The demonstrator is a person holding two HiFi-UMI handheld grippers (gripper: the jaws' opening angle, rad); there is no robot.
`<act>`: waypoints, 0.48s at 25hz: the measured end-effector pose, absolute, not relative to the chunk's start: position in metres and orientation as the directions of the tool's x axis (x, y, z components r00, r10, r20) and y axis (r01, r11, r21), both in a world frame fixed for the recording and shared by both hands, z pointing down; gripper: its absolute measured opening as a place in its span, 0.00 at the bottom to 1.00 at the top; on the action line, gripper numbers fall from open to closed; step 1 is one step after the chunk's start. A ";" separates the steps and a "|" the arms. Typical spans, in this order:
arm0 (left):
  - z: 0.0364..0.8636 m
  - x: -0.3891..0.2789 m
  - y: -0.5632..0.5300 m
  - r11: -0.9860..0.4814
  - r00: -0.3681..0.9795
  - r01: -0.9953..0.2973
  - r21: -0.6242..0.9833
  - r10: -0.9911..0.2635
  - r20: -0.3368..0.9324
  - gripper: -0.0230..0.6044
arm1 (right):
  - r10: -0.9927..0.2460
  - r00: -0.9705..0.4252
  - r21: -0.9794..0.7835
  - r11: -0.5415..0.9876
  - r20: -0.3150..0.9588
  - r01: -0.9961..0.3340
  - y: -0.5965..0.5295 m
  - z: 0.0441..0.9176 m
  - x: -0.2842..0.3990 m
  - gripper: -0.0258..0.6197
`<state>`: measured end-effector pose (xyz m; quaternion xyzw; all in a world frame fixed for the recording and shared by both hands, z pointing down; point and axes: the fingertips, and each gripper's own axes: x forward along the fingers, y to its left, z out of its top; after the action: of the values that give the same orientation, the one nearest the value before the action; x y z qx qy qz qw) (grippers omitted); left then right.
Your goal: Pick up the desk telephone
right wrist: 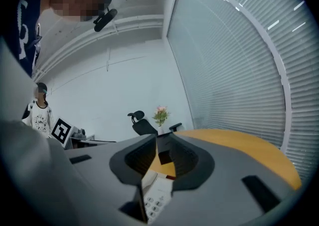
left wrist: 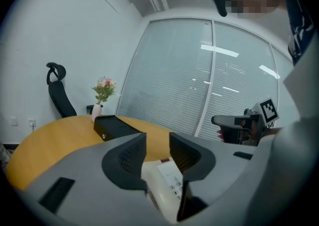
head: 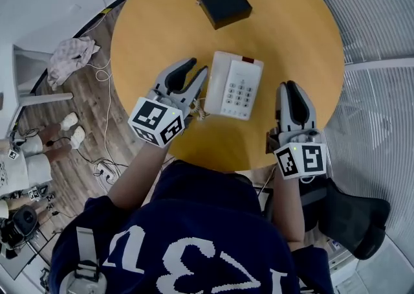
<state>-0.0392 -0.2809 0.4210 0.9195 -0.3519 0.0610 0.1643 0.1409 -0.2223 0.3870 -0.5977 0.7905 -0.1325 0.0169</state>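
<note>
Left claw and right claw flank the telephone, which lies flat on the round table between them. To lift it well, I judge I should bring both claws in low against its long sides, keep clear of the coiled cord on the left, and press evenly so it doesn't tip. Left claw stands partly open just beside the telephone's edge. Right claw shows only a narrow slit and sits a little apart from it. Neither holds anything.
</note>
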 end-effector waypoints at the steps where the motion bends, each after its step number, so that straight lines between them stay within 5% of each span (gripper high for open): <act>1: 0.431 -0.037 -0.282 -0.701 0.752 -0.659 0.273 -0.608 0.254 0.28 | -0.939 -0.304 -0.249 0.260 0.160 -0.933 -0.226 0.399 0.139 0.19; 6: 0.488 -0.027 -0.285 -0.695 0.775 -0.627 0.352 -0.508 0.375 0.43 | -0.870 -0.393 -0.398 0.262 0.297 -0.879 -0.238 0.468 0.135 0.36; 12: 0.542 -0.016 -0.279 -0.585 0.845 -0.533 0.611 -0.332 0.420 0.50 | -0.761 -0.513 -0.549 0.251 0.397 -0.797 -0.237 0.540 0.130 0.42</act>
<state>-0.0165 -0.2795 0.5422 0.8806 -0.2457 0.1313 0.3834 0.1296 -0.2373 0.5402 -0.4929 0.7904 -0.3630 -0.0248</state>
